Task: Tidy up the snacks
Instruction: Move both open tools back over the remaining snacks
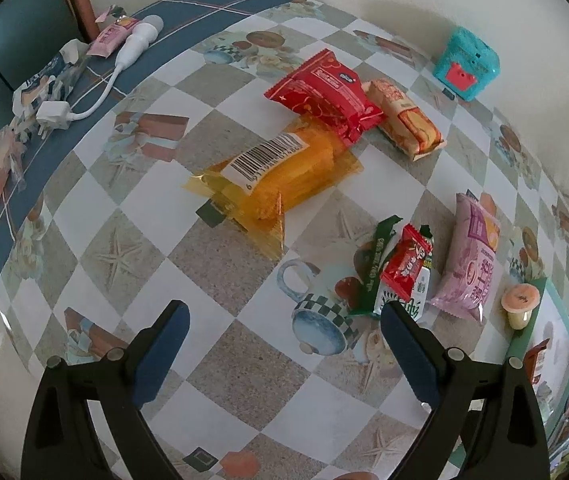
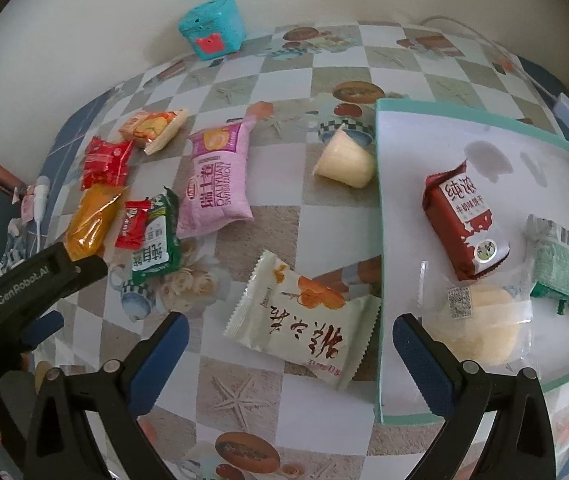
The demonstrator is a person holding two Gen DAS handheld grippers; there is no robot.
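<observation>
I hold both tools spread wide and empty above the worktop (image 2: 324, 208): right tool (image 2: 288, 340) over the white snack packet (image 2: 304, 316) beside the tray (image 2: 380, 216), left tool (image 1: 284, 320) farther from the tray.

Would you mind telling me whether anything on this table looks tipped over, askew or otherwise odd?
Yes: the small pale yellow pudding cup lies on its side against the outer edge of the teal-rimmed white tray instead of standing upright. The red wrapped candy also rests on top of the green-and-white snack packet. Nothing looks spilled or torn.
</observation>
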